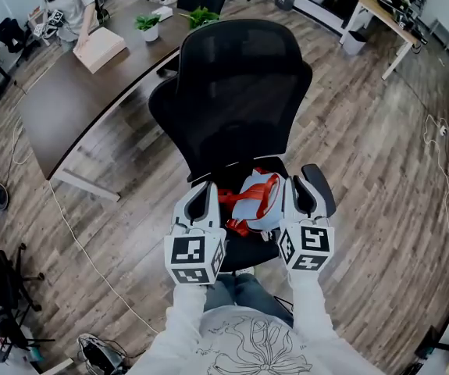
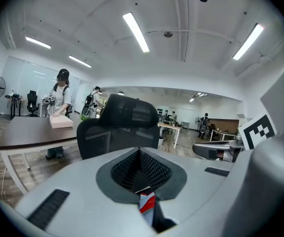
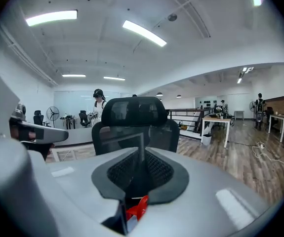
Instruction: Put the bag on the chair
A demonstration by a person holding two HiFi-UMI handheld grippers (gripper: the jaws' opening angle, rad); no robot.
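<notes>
Apparently the bag [image 1: 261,201] is already set on the chair [image 1: 232,92], and the left gripper [image 1: 202,196] and right gripper [image 1: 300,195] are seen closed, empty.

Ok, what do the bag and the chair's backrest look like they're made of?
The bag looks like soft fabric, matte light blue with red straps: it sags and creases rather than holding a shape. The chair's backrest looks like black mesh stretched over a hard rim, probably plastic. In the right gripper view you can partly see through it.
</notes>
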